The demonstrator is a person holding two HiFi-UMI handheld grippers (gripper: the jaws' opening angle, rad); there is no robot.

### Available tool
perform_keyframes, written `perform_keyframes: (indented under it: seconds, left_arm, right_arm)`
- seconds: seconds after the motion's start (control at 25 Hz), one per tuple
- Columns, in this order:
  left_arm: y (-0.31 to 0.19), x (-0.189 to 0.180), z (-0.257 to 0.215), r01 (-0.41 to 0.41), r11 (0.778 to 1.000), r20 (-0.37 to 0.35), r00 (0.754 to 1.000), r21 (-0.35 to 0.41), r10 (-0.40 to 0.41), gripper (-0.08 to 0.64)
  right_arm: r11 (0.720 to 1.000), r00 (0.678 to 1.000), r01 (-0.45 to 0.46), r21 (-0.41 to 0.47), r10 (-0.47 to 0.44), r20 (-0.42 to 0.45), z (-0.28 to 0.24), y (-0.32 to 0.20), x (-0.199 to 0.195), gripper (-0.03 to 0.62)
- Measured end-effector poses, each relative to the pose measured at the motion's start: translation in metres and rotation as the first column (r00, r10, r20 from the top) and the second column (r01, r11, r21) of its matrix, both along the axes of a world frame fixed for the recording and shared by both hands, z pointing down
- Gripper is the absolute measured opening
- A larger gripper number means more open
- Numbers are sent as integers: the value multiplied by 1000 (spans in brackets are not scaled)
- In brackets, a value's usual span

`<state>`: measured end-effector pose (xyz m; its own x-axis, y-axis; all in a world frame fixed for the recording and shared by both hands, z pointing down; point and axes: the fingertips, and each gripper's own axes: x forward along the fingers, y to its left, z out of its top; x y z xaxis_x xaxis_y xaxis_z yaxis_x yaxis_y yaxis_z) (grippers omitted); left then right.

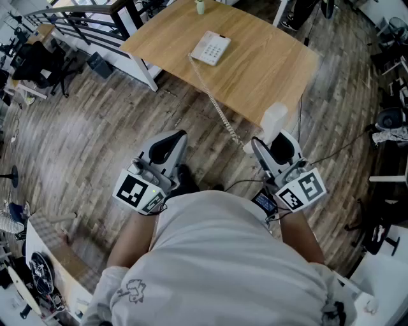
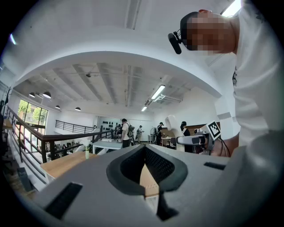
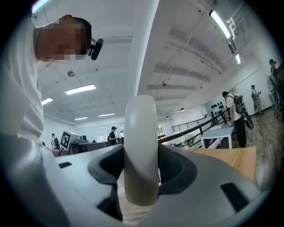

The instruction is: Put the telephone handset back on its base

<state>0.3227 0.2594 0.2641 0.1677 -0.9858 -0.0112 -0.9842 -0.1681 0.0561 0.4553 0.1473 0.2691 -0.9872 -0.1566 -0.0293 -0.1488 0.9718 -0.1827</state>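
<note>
The white telephone base (image 1: 210, 48) lies on the wooden table (image 1: 274, 70) ahead of me. From it a coiled cord (image 1: 217, 105) runs off the table edge toward the white handset (image 1: 275, 120). My right gripper (image 1: 275, 141) is held close to my body, pointing up, and is shut on that handset (image 3: 141, 150); the pads press on both its sides in the right gripper view. Over the floor, well short of the table, my left gripper (image 1: 167, 148) is shut with nothing in it. Its tips (image 2: 144, 150) meet in the left gripper view.
A small pale green bottle (image 1: 200, 6) stands at the table's far edge. A dark railing (image 1: 83, 25) and white table legs (image 1: 143, 70) are to the left. Plank floor (image 1: 95, 140) separates me from the table. Other people and desks show far off in both gripper views.
</note>
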Motion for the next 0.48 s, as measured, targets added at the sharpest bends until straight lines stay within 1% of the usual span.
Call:
perform_keyframes:
  seconds: [0.28,0.48]
  left_arm:
    - [-1,-16,7,-3,1000,-20,1000,-4,3,6]
    - [-4,-31,10,-8,1000,-18,1000,-3,8,6]
  right_arm:
    - [1000,1000,-7,4,7,-10,3,-2,-15,222]
    - [1000,1000,-22,15,22,-17,3,-4,-29,222]
